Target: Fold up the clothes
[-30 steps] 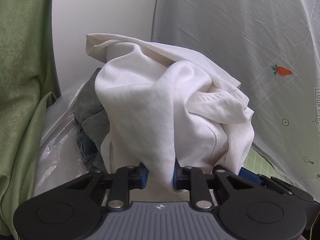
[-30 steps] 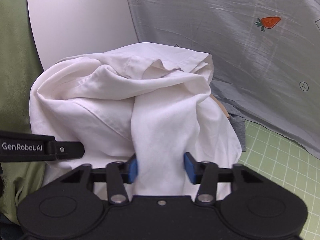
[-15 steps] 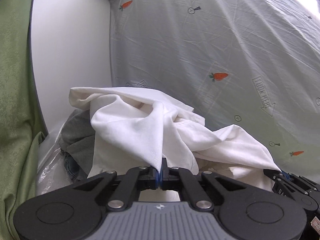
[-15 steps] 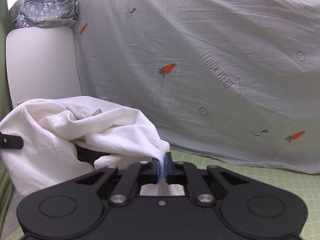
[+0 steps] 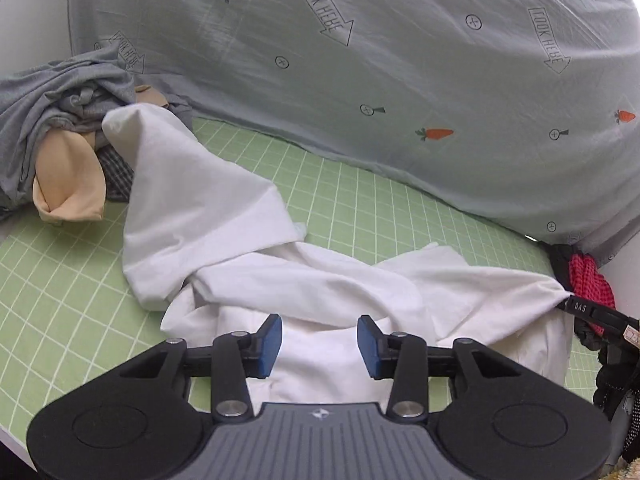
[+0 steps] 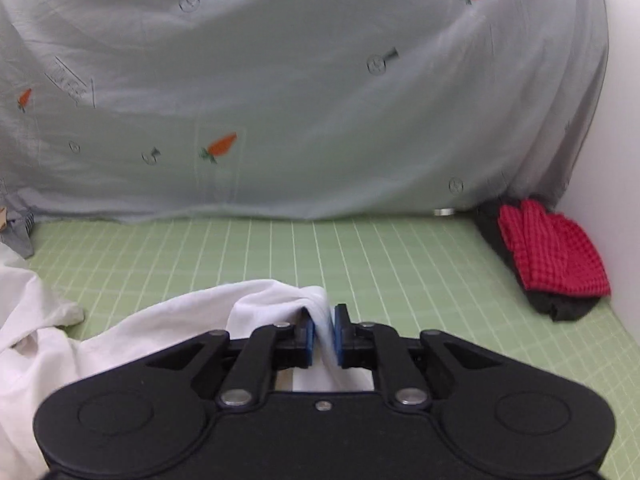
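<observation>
White garment (image 5: 240, 216) crumpled on green mat (image 5: 60, 280) | left gripper (image 5: 319, 346) just released, jaws apart | right gripper (image 6: 323, 334) pinching it (loosening)

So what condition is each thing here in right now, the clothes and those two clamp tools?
White garment: crumpled, spread on the green grid mat.
Left hand-held gripper: open, jaws have just been opening, nothing pinched, garment beneath.
Right hand-held gripper: pinching a fold of the white garment, jaws just easing apart.
Grey clothes pile: heaped, unfolded.
Red checked cloth: folded, by the wall.

Each black claw (image 5: 319, 345) (image 6: 324, 335) has blue pads (image 5: 269, 345), silver screws and round bosses.
</observation>
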Available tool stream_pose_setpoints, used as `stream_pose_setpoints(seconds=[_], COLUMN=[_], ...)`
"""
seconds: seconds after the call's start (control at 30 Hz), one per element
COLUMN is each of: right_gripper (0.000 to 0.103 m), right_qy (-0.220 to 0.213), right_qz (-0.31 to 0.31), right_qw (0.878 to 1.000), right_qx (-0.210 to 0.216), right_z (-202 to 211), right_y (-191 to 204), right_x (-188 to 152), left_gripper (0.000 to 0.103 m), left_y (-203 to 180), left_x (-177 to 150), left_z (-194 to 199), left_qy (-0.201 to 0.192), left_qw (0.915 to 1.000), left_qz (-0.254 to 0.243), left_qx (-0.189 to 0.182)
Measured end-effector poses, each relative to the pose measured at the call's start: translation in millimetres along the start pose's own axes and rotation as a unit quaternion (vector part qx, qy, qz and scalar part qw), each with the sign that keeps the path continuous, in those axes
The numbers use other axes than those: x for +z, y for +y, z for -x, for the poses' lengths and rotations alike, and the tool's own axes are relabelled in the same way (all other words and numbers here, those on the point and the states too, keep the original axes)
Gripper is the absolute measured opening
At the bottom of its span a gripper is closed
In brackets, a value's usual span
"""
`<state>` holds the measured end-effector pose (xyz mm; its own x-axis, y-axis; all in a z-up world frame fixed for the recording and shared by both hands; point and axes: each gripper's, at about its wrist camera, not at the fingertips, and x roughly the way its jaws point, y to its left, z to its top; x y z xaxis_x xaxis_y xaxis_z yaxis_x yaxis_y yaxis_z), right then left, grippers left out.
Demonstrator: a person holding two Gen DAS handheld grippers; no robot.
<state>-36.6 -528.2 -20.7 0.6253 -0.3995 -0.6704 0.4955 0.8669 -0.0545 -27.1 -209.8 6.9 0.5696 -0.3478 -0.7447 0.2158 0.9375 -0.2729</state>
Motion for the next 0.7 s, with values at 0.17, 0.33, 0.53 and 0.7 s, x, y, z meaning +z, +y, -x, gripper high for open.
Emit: stream_pose_setpoints(seconds=[0.17,0.33,0.53,0.7], right_gripper=[0.048,0.062,0.079,0.082], right_qy=[0.058,0.043,0.050,0.074], right_qz=[-0.075,-0.127,-0.097,-0.115], right_qw=[0.995,0.989,0.994,0.990], right_qx=[0.026,0.062,0.025,0.017], right_z=[-5,6,-15,-52], right_y=[-46,-62,-60,-61], right_x=[-40,-42,-38,-34], left_gripper=[0.063,0.069,0.072,0.074], left_y=[12,33,69,91], left_x=[-10,-3,9,24], left_z=[-4,-17,-46,-86], left_qy=[0.011,0.027,0.047,0.065], left_qw=[0.9980,0.9937,0.9855,0.9806], left_qz=[0.040,0.069,0.127,0.151], left_qx=[0.049,0.085,0.102,0.107])
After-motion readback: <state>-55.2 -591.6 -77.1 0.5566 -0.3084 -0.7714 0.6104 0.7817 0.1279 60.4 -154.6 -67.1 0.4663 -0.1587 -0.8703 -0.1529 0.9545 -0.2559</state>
